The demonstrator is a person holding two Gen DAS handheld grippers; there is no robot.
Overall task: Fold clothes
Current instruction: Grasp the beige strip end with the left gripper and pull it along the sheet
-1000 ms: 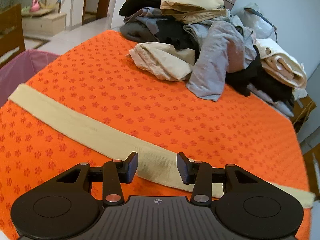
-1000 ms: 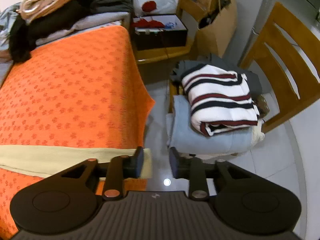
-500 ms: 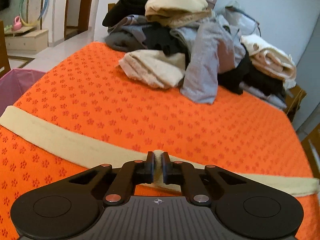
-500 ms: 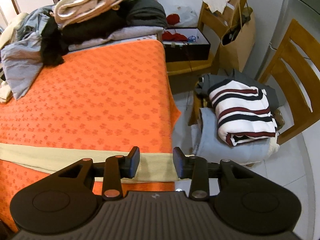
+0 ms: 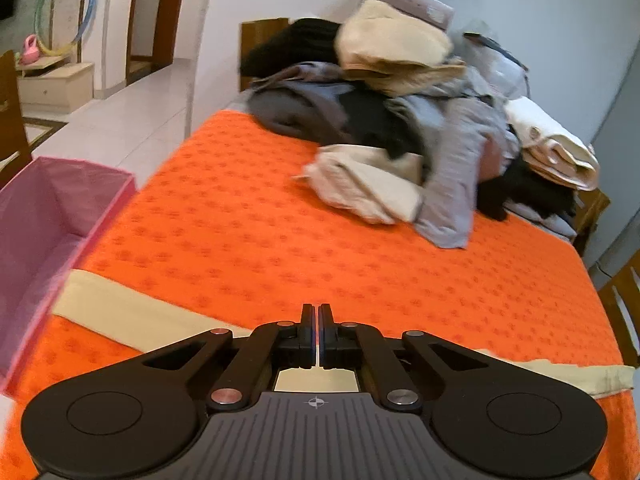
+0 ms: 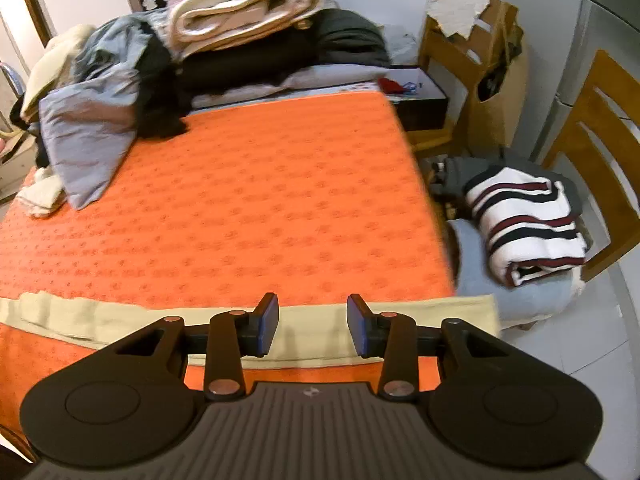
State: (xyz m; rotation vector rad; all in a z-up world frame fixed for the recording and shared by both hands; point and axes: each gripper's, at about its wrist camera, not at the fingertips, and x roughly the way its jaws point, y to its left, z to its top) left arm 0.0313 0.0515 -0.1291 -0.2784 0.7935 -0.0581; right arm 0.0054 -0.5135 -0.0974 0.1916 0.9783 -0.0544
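One orange flower-print cloth [image 5: 280, 240] covers the table, largest item. Heap of unfolded grey, black and cream clothes [image 5: 400, 120] sits at its far end. Long folded beige garment strip [image 6: 100, 320] lies flat across the near edge, end to end. Left gripper [image 5: 318, 332]: fingers pressed together, clamped on the strip's mid section. Right gripper [image 6: 313, 326]: fingers apart, straddling the strip near its right end, not touching. Pink fabric bin [image 5: 44, 232] beside the table's left edge.
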